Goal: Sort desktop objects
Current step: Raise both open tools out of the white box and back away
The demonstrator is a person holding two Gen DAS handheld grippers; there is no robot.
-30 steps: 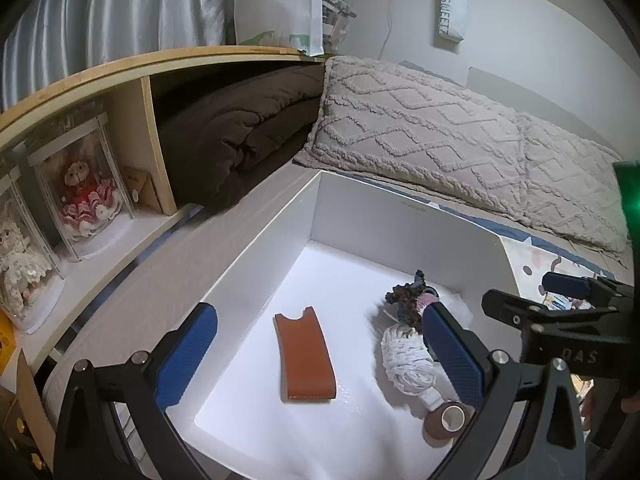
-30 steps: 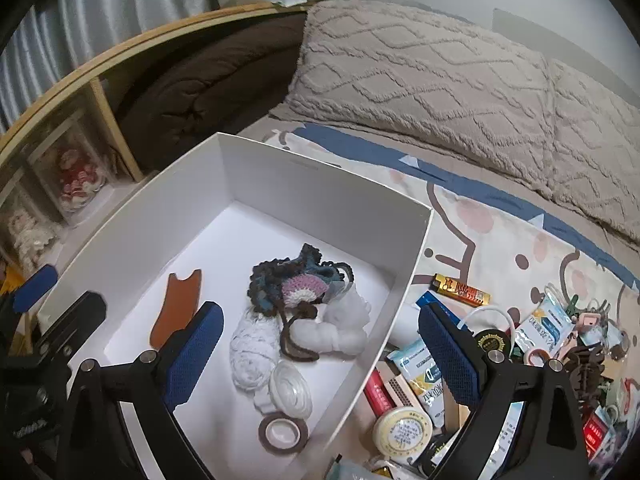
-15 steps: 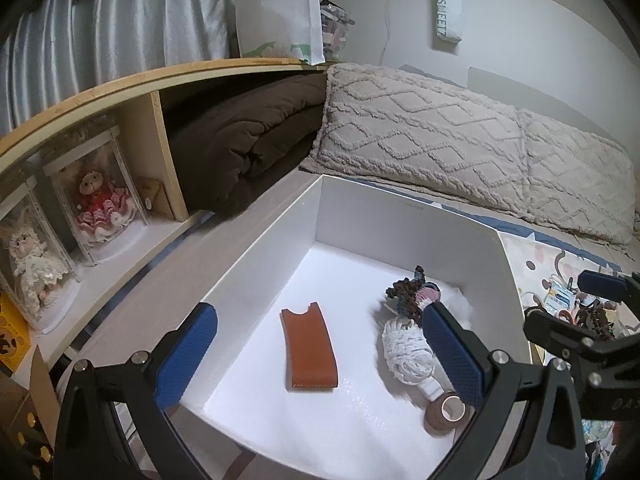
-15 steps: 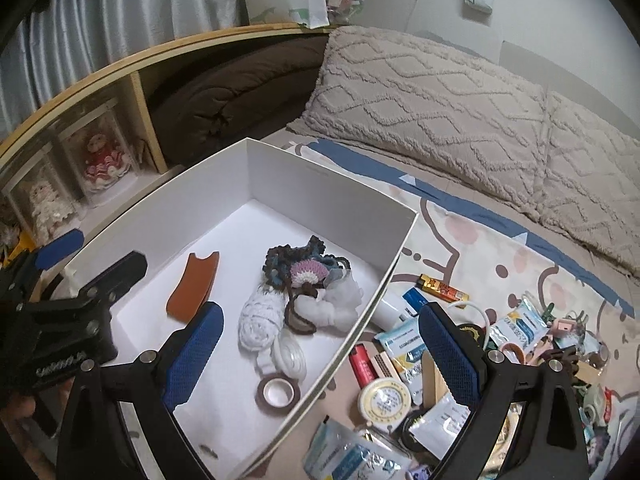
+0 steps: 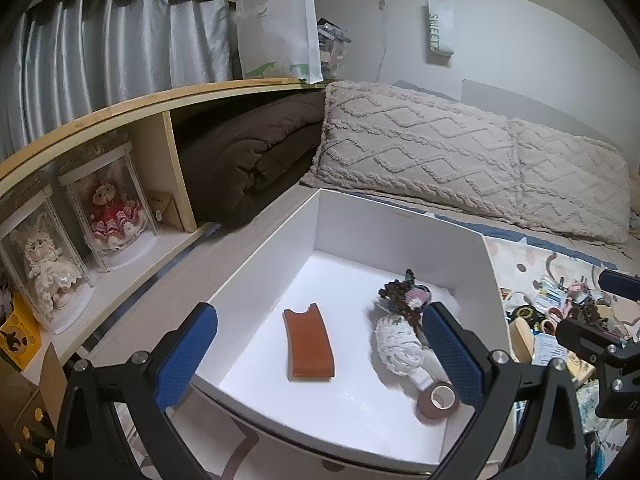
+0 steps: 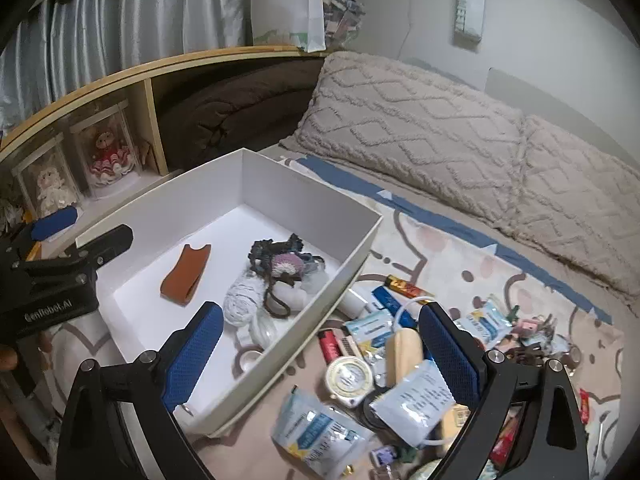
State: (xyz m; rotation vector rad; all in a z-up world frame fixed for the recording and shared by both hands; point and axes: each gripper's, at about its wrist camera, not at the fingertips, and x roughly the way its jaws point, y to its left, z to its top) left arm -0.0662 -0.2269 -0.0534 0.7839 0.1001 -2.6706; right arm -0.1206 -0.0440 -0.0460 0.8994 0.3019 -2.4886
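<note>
Box [image 5: 280, 248] holds 1 leather sleeve [image 5: 308, 346], 1 tape roll [image 5: 438, 400]; both tools, left [image 5: 320, 356] & right [image 6: 320, 354], spread apart, empty.

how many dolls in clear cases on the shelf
2. A cream-dressed doll at the shelf's left end, and a red-dressed doll in the next case to its right. More may sit out of view further left.

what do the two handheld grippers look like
Both are alike: a matte black frame with round silver bolts and two wide-set fingers faced with textured blue pads. The left gripper shows its pads clearly, as does the right gripper. The right wrist view shows white lettering on the left gripper's black body. No cables or sleeves are visible.
</note>
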